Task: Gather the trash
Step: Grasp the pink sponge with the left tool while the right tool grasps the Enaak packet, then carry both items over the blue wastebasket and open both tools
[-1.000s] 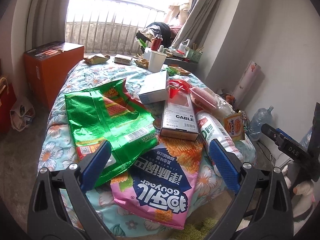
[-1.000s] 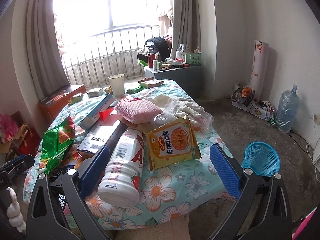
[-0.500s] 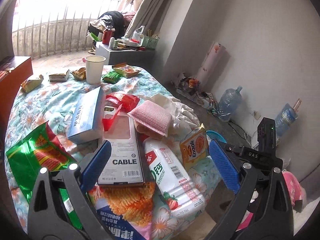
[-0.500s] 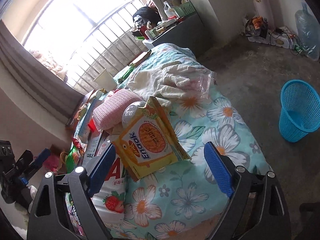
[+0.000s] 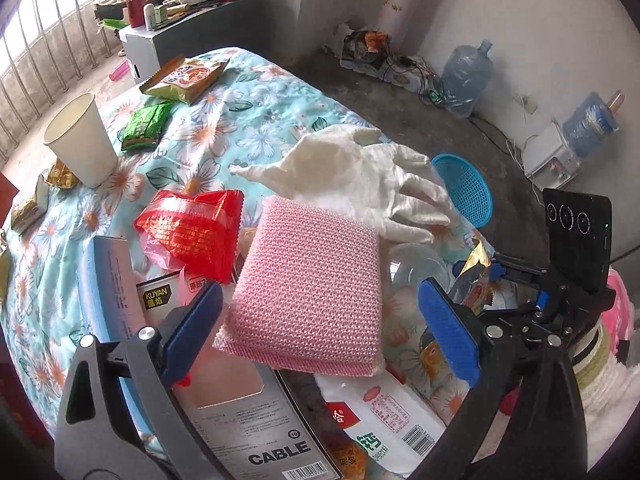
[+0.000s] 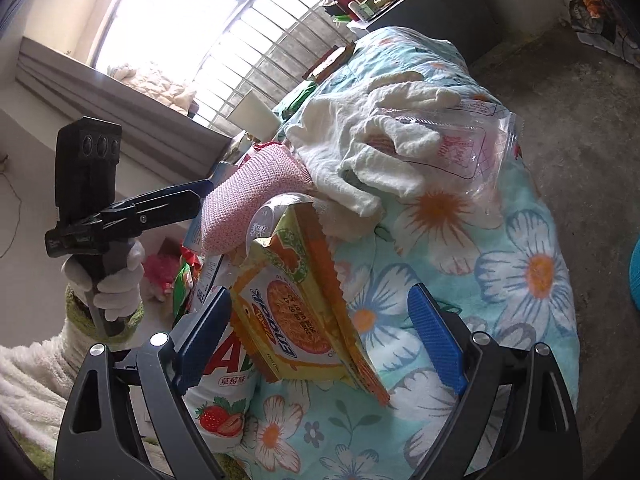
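Partly under the pink pad (image 5: 308, 288), a bottle (image 5: 384, 436); both hand-held grippers (image 5: 320, 340) (image 6: 320, 340) gape.

A turquoise bedcover (image 5: 256, 120) is showing white and orange flowers; a waffle-textured pink cloth (image 5: 308, 292), a red mesh-printed wrapper (image 5: 192, 228) and a yellow-orange snack packet (image 6: 296, 312) are lying there.
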### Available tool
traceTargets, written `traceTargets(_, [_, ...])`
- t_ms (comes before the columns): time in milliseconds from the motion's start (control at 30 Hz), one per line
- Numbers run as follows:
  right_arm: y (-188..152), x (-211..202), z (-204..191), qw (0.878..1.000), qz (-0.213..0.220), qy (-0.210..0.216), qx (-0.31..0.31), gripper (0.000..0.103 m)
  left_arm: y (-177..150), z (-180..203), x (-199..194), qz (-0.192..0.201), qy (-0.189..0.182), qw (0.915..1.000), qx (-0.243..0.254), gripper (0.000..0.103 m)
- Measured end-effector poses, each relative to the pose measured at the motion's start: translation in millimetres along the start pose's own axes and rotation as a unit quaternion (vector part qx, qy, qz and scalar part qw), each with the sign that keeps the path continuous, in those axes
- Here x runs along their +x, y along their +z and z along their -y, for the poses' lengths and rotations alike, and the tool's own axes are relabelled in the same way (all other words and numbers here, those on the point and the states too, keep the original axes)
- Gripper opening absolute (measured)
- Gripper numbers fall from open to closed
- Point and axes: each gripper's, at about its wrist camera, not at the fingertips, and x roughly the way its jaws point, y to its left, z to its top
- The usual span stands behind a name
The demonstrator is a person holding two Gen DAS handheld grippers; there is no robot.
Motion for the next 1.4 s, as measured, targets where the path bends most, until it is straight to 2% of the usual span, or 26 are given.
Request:
traceTargets(100, [2, 6, -2, 1.000, -0.013, 0.003, -0.012, 0.081, -1, 2, 10, -0.018, 0.019, 0.9995, 0.017, 0.094])
traceTargets(233, [0, 7, -6, 0.999, -0.027, -0.011, -0.026, 0.066, -3, -1, 17, -0.029, 0.040, 0.9987, 0.015, 0.094])
traceTargets(267, [-1, 7, -8, 0.999, -0.029, -0.015, -0.029, 0.063, -4, -1, 16, -0.026, 0.050, 0.9982, 0.018, 0.091])
traceTargets(300, [-2, 5, -10, 0.999, -0.030, -0.024, -0.033, 0.059, -5, 0, 16, -0.026, 0.057, 0.9978, 0.023, 0.081])
traceTargets(367, [-6, 2, -14, 0.997, -0.033, -0.051, -0.042, 0.053, -7, 2, 14, -0.029, 0.063, 0.9971, 0.030, 0.080])
traceTargets(433, [-12, -1, -18, 0.996, -0.037, -0.073, -0.045, 0.046, -9, 6, 11, -0.021, 0.080, 0.9957, 0.041, 0.078])
traceTargets(533, [-24, -9, -28, 0.995, -0.030, -0.081, -0.052, 0.035, -12, 16, 3, -0.006, 0.104, 0.9928, 0.060, 0.077])
traceTargets(700, [-42, -29, -39, 0.996, -0.010, -0.077, -0.041, 0.015, -16, 19, -16, 0.013, 0.113, 0.9923, 0.049, 0.075])
traceTargets(733, [-46, -34, -39, 0.997, -0.004, -0.074, -0.036, 0.014, -17, 19, -21, 0.018, 0.112, 0.9926, 0.044, 0.075])
traceTargets(967, [-63, -75, -43, 0.997, 0.047, -0.061, -0.021, 0.012, -27, 20, -62, 0.055, 0.088, 0.9945, -0.012, 0.075])
traceTargets(1167, [-68, -124, -39, 0.991, 0.112, -0.066, -0.009, 0.011, -22, 41, -86, 0.079, 0.028, 0.9956, -0.043, 0.075])
traceTargets(1300, [-66, -172, -19, 0.978, 0.180, -0.107, 0.018, 0.011, 5, 78, -84, 0.089, -0.015, 0.9956, -0.026, 0.075])
traceTargets(1400, [-68, -209, 15, 0.959, 0.228, -0.154, 0.072, 0.011, 39, 120, -65, 0.085, -0.055, 0.9948, 0.001, 0.075])
